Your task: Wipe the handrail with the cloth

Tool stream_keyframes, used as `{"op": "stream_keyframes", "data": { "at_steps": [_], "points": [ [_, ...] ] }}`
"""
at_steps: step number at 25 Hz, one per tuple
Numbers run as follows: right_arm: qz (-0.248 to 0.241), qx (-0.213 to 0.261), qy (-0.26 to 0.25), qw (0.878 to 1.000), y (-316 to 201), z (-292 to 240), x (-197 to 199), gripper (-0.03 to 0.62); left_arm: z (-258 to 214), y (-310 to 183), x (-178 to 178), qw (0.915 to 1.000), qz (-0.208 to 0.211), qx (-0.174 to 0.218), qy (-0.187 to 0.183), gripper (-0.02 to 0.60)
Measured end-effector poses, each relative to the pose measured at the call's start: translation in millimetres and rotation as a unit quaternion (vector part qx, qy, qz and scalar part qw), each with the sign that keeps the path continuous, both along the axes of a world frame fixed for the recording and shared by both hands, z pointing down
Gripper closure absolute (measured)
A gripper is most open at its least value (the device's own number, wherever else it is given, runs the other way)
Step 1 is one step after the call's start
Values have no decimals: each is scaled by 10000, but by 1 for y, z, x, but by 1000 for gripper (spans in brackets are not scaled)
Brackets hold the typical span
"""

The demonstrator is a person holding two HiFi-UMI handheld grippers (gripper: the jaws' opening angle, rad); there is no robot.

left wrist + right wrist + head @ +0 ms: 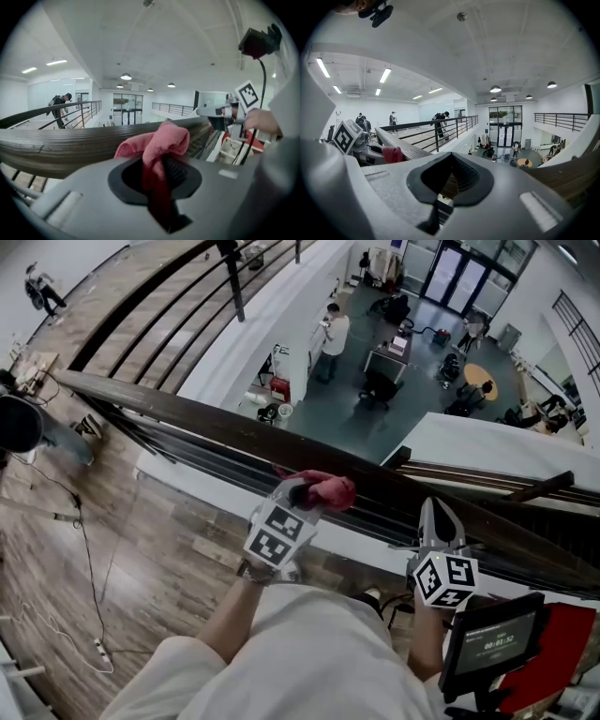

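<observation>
Left claw [300,491] grips pink cloth [330,491] on handrail [187,421]; right claw [437,514] released; screen [495,638] possibly reads 00:01:52.

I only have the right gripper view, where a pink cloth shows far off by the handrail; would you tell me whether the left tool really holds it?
Observer: Yes. The left gripper view shows the cloth pinched between the jaws of the left tool and bunched above them.
Operator: Thank you. Does it meet the handrail?
Observer: In the head view, the bunch appears to rest on top of the handrail.
Operator: And where does my right tool sit?
Observer: The right tool is at the rail, to the cloth's right and apart from it.
</observation>
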State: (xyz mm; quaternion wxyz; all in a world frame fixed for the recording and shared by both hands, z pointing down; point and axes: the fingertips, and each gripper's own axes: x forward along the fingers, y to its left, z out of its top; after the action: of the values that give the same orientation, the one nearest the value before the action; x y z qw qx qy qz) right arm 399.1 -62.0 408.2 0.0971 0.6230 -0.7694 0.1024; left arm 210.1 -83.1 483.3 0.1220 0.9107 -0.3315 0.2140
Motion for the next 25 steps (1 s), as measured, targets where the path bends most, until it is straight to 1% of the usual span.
{"op": "stream_keyframes", "data": {
  "at_steps": [5, 10, 15, 18, 22, 25],
  "points": [
    [-36, -33, -29, 10000, -4, 2, 3, 591, -2, -7, -17, 9996, -269, -2, -65, 505],
    [-136, -36, -23, 9999, -17, 3, -37, 591, 0, -20, -67, 9988, -469, -6, -152, 504],
    [-202, -56, 10, 9998, -21, 2, -46, 591, -5, -24, -92, 9968, -757, 141, -233, 505],
    [-245, -79, -9, 9997, -24, 3, -49, 591, -15, -27, -102, 9956, -863, 342, -135, 505],
    [-344, -79, -13, 9994, -30, 0, -59, 591, -32, -42, -129, 9903, -1264, 554, 161, 508],
    [-402, -82, 14, 9992, -32, -1, -64, 591, -42, -53, -133, 9911, -1200, 561, 147, 505]
  ]
}}
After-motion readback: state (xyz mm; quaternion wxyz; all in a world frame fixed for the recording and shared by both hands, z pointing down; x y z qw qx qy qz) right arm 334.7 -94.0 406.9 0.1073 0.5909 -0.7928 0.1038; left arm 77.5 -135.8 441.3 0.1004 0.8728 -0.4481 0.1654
